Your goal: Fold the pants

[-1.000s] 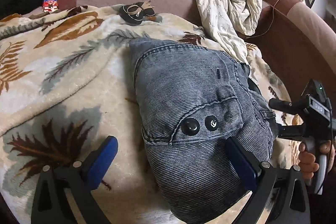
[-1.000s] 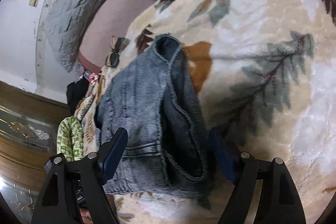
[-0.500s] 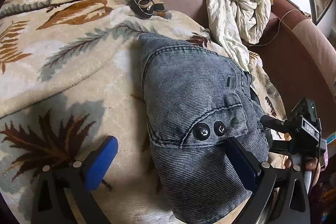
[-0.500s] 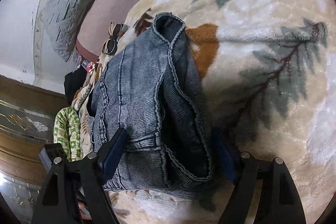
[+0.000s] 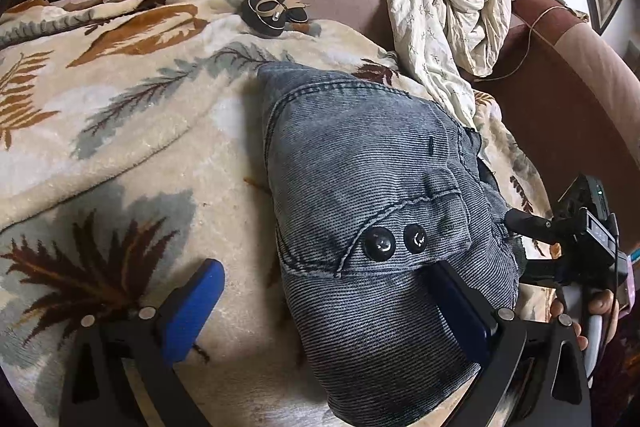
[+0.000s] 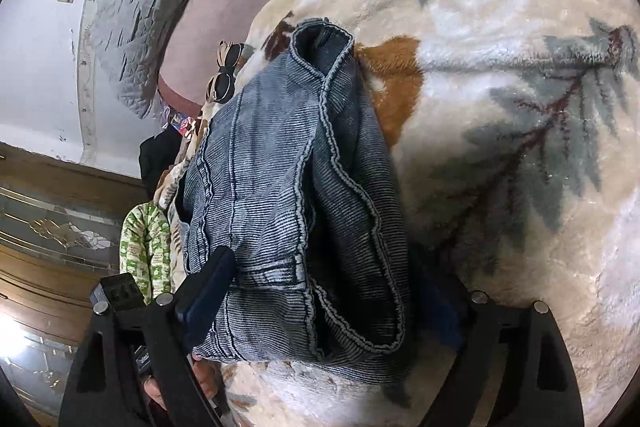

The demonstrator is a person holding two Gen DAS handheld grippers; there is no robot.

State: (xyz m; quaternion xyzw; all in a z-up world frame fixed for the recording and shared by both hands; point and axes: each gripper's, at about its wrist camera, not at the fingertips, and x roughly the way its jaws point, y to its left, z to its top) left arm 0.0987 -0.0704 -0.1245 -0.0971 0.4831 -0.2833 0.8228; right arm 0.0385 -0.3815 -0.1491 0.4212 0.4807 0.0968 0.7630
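Pants (image 5: 372, 211) edge between opening right tongs (image 6: 324, 291); blanket (image 5: 120, 131) beside.

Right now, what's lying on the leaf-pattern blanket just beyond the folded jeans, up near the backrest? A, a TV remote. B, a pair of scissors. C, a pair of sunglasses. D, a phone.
C: a pair of sunglasses with dark lenses lies on the blanket past the far end of the jeans, near the backrest.

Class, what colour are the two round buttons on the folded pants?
Black, glossy buttons on the blue-grey pants; the left wrist view shows them best.
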